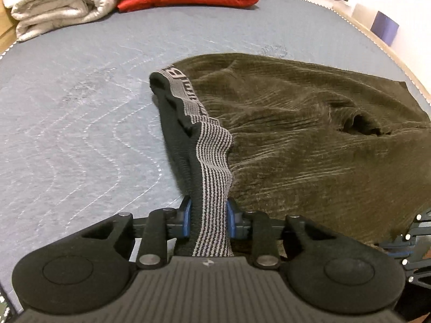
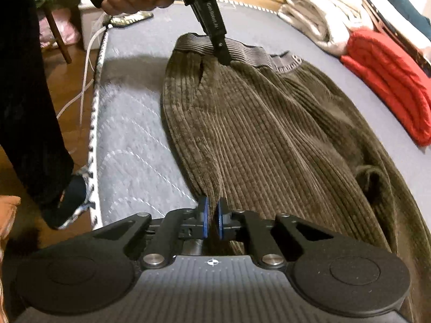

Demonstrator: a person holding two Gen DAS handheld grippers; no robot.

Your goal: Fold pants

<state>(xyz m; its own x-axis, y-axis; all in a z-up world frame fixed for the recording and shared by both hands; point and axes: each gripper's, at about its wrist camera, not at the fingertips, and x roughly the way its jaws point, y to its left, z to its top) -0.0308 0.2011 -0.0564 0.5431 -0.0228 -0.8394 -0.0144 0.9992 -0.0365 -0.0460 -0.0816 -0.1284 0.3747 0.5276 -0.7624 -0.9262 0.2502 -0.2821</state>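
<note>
The left gripper (image 1: 208, 215) pinches the pants' (image 1: 309, 134) waistband (image 1: 212, 156); the right gripper (image 2: 212, 220) clamps a leg fold (corduroy). Either thin pinch could slip mid-fold, dropping the cloth askew on the table (image 1: 80, 123).

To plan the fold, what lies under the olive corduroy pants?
The olive corduroy pants lie on a blue-grey quilted mat, visible around them. What is beneath their middle is covered.
</note>
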